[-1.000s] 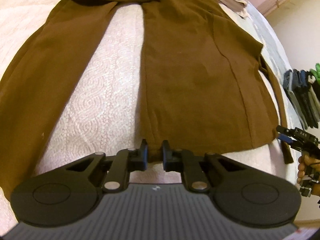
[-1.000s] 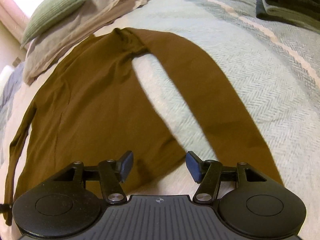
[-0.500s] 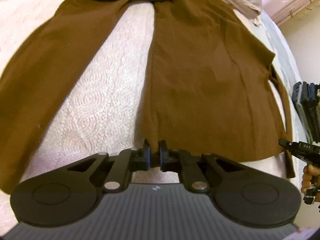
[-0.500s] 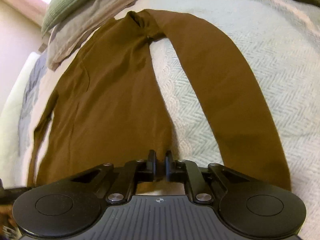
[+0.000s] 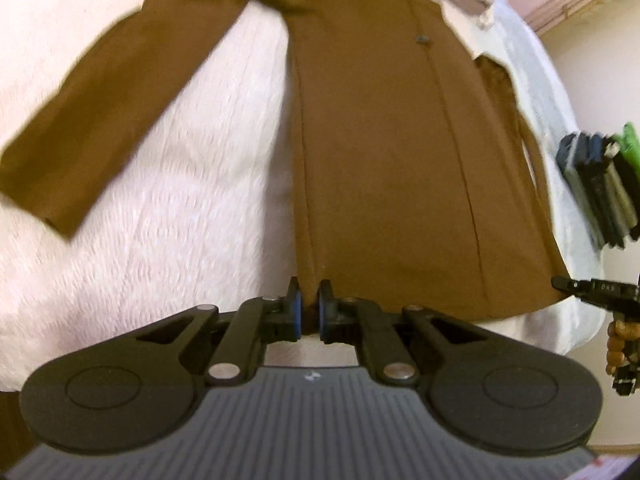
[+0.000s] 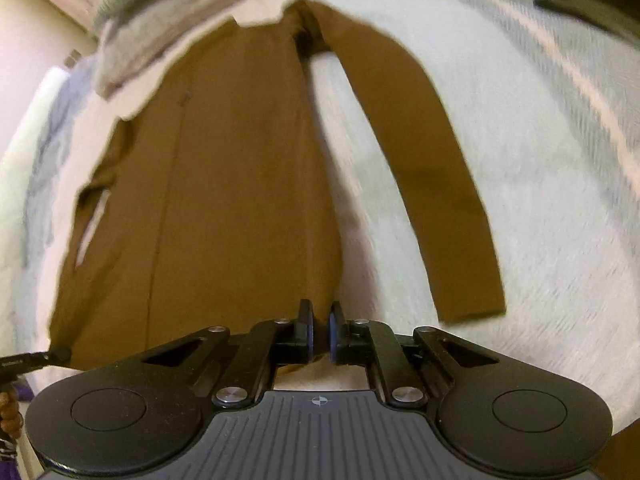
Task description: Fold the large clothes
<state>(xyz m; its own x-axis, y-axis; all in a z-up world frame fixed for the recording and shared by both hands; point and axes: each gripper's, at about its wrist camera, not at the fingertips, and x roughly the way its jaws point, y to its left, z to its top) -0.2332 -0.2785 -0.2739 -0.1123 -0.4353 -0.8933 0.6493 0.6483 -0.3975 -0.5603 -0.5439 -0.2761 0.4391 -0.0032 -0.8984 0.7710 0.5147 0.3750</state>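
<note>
Both my grippers, left & right, are clamped on the brown garment at its near hem corners, so I can lift & fold it; the rest lies flat on the bedspread, sleeves splayed.

A pale bed bears a brown garment and pillows.

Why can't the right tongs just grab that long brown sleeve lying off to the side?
Probably not right now. The right tongs are shut on the brown garment's bottom edge, so they are busy. The sleeve itself lies flat on the bed cover with nothing covering it.
</note>
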